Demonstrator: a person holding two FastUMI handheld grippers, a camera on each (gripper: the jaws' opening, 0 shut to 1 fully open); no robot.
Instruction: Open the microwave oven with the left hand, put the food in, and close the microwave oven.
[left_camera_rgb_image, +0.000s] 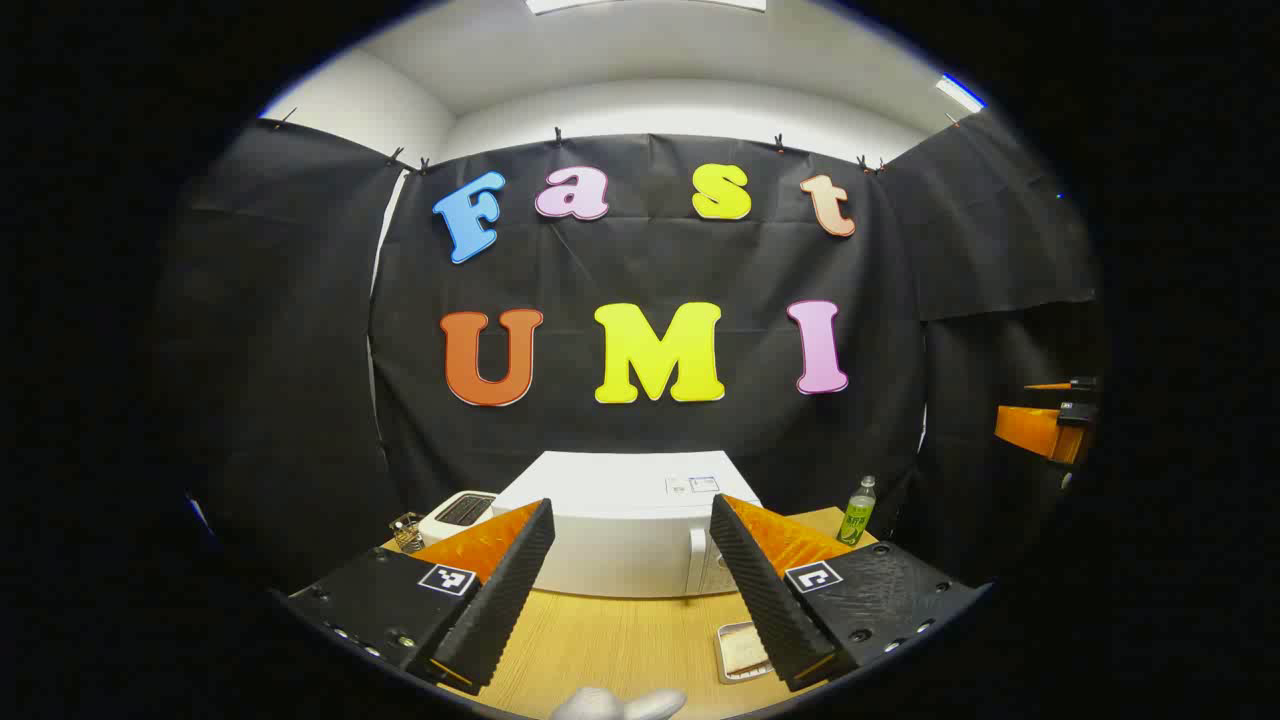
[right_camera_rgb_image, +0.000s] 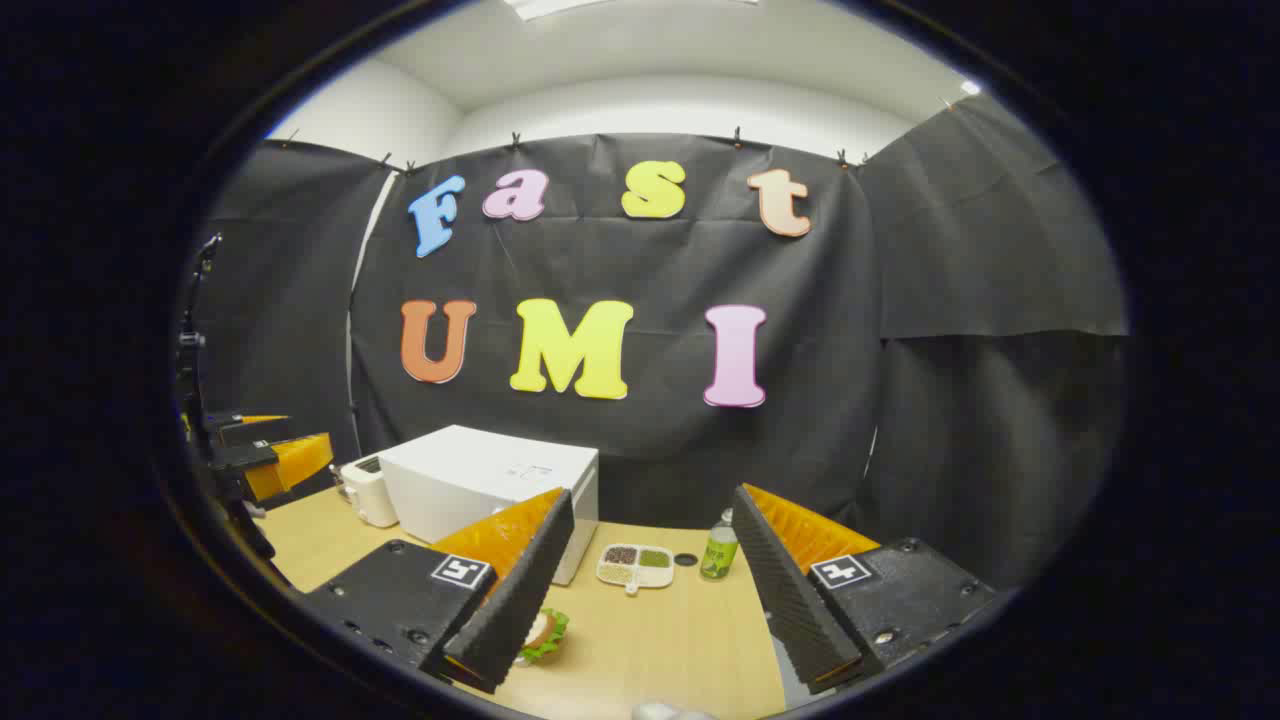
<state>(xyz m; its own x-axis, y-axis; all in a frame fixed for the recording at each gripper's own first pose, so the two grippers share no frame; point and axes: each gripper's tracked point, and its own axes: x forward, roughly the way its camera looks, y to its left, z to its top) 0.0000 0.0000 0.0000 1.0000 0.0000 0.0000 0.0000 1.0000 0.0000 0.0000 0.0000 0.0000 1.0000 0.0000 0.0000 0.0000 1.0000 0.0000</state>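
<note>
The white microwave (left_camera_rgb_image: 610, 540) stands shut at the back of the wooden table (left_camera_rgb_image: 620, 640), its handle (left_camera_rgb_image: 694, 562) on the right side of the door. My left gripper (left_camera_rgb_image: 631, 500) hovers open in front of it, well short of the door, with nothing between its fingers. A slice of bread lies in a small tray (left_camera_rgb_image: 742, 650) near my right finger. In the right gripper view, my right gripper (right_camera_rgb_image: 653, 492) is open and empty above the table, right of the microwave (right_camera_rgb_image: 480, 480). A burger with lettuce (right_camera_rgb_image: 545, 632) lies partly hidden behind its left finger.
A white toaster (left_camera_rgb_image: 455, 512) and a glass (left_camera_rgb_image: 407, 530) stand left of the microwave. A green bottle (right_camera_rgb_image: 718, 550) and a divided dish of grains (right_camera_rgb_image: 635, 565) sit at the back right. A white object (left_camera_rgb_image: 620, 705) lies at the near edge. The other gripper (left_camera_rgb_image: 1050, 405) hangs far right.
</note>
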